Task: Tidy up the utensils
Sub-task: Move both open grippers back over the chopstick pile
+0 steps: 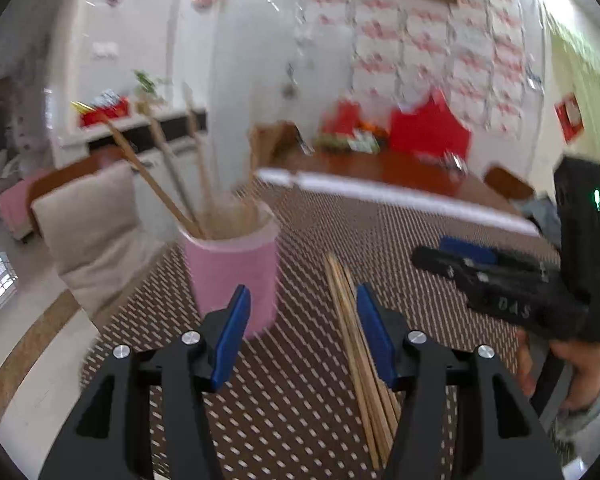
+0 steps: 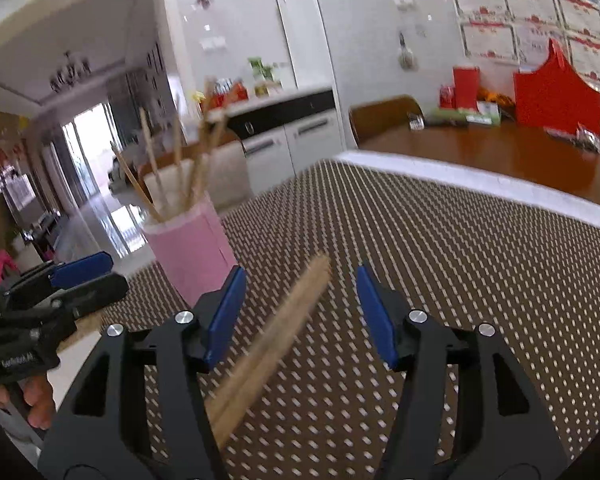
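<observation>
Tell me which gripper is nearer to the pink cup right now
Left. The left gripper hangs open right by the pink cup, its left finger just in front of it. The right gripper, also open, sits farther off, over the loose chopsticks.

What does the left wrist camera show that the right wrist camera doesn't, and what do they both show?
Only the left wrist view shows the right claw from outside and the cushioned chair beside the table.

Only the right wrist view shows the left claw from outside, the hallway with a chandelier, and the white cabinets.

Both show the pink cup holding several chopsticks, the loose chopsticks lying on the patterned mat, and the red box on the wooden table. Each camera's own claw is open.
</observation>
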`<action>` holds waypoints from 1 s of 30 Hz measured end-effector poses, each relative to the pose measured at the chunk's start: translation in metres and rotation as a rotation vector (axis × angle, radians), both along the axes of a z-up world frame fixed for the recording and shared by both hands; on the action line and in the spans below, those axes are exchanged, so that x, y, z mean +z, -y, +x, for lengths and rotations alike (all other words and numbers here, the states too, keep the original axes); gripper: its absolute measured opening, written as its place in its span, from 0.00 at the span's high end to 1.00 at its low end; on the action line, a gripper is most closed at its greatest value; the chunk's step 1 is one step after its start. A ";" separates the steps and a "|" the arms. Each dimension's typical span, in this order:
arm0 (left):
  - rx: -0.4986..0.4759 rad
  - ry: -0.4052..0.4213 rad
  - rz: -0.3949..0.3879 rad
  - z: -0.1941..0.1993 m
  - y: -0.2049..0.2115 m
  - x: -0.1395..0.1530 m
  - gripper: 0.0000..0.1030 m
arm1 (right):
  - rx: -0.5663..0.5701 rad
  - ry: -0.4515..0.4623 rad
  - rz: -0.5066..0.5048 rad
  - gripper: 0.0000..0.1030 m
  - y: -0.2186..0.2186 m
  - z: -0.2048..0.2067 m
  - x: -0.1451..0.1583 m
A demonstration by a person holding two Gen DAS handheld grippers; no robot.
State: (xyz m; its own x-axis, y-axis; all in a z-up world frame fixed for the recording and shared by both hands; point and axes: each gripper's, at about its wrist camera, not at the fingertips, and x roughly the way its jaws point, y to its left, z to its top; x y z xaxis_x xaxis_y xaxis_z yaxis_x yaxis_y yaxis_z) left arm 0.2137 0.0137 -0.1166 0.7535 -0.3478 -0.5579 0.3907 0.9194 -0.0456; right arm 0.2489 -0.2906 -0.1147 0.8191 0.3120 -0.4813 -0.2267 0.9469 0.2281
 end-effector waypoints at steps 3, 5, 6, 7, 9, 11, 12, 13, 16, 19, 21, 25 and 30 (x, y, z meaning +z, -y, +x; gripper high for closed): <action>-0.032 -0.100 0.085 0.012 0.017 -0.023 0.47 | -0.004 -0.052 0.009 0.41 0.009 -0.001 -0.015; -0.041 -0.164 0.116 0.023 0.024 -0.038 0.47 | -0.007 -0.073 0.019 0.41 0.013 0.000 -0.021; -0.035 -0.193 0.127 0.028 0.026 -0.044 0.47 | -0.005 -0.083 0.024 0.41 0.015 0.001 -0.024; -0.030 -0.230 0.138 0.035 0.028 -0.051 0.47 | -0.004 -0.089 0.027 0.40 0.015 0.000 -0.026; -0.024 -0.284 0.151 0.045 0.032 -0.062 0.47 | -0.001 -0.104 0.042 0.40 0.018 -0.001 -0.031; -0.023 -0.311 0.168 0.051 0.037 -0.069 0.47 | -0.001 -0.119 0.061 0.40 0.020 0.000 -0.034; -0.031 -0.312 0.174 0.053 0.041 -0.072 0.47 | -0.003 -0.127 0.073 0.40 0.022 0.000 -0.035; -0.035 -0.307 0.177 0.054 0.043 -0.073 0.47 | -0.004 -0.132 0.078 0.40 0.023 0.001 -0.036; -0.028 -0.308 0.193 0.061 0.047 -0.074 0.47 | -0.008 -0.143 0.089 0.39 0.025 0.001 -0.037; 0.000 -0.329 0.211 0.073 0.051 -0.073 0.46 | -0.007 -0.164 0.100 0.39 0.026 0.003 -0.040; 0.012 -0.343 0.253 0.079 0.059 -0.074 0.46 | -0.009 -0.175 0.095 0.39 0.026 0.004 -0.042; 0.037 -0.348 0.261 0.091 0.067 -0.071 0.46 | -0.012 -0.189 0.093 0.39 0.026 0.007 -0.044; 0.031 -0.350 0.207 0.093 0.058 -0.070 0.93 | -0.011 -0.214 0.068 0.39 0.023 0.012 -0.046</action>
State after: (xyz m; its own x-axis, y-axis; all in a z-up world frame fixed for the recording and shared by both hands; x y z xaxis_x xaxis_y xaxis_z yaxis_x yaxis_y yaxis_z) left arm 0.3066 -0.0439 -0.1870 0.5137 -0.1814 -0.8386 0.3568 0.9340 0.0165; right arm 0.2606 -0.3134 -0.1611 0.7042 0.3414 -0.6226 -0.1565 0.9299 0.3328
